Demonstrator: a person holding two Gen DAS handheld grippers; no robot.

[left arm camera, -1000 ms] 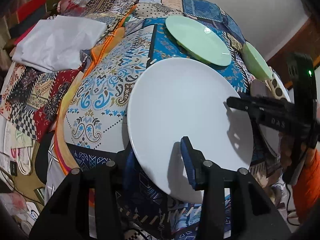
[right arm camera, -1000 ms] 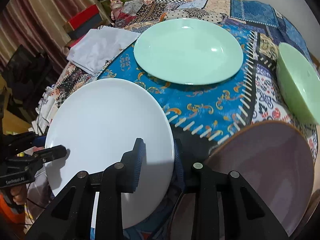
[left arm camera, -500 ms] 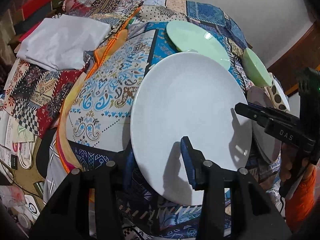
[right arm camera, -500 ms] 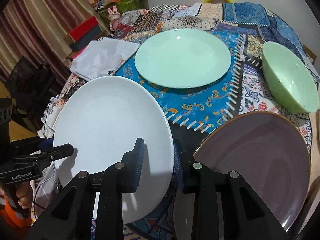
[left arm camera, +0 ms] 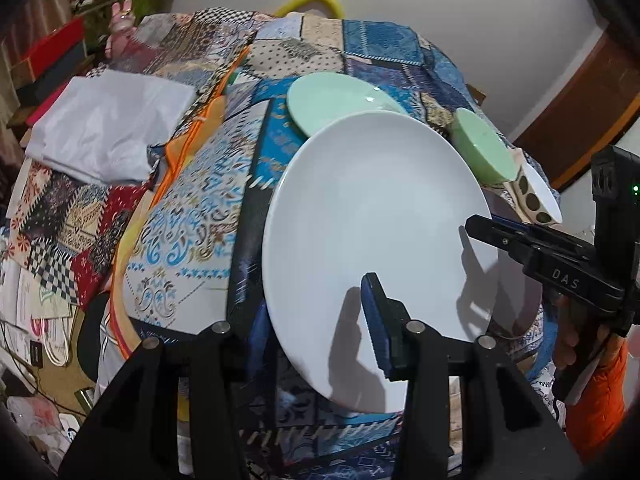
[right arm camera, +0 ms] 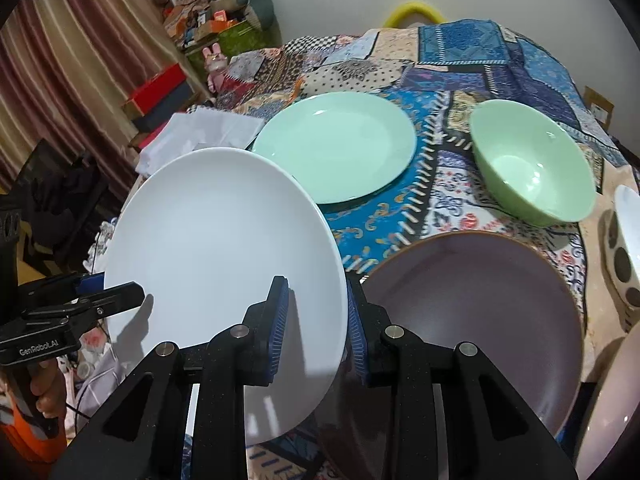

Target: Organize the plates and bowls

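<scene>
Both tongs (left arm camera: 316, 320) (right arm camera: 316, 320) clamp white plate (left arm camera: 376, 240) (opposite rims) — tilted

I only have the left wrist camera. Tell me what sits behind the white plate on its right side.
Observer: A purple plate lies flat just right of the white plate, and it is bare.
Operator: Check the right gripper's hold.
Observer: The right gripper has one of its fingers on each face of the white plate's near rim.
Operator: Look inside the green bowl.
Observer: The green bowl stands upright and is empty.
</scene>
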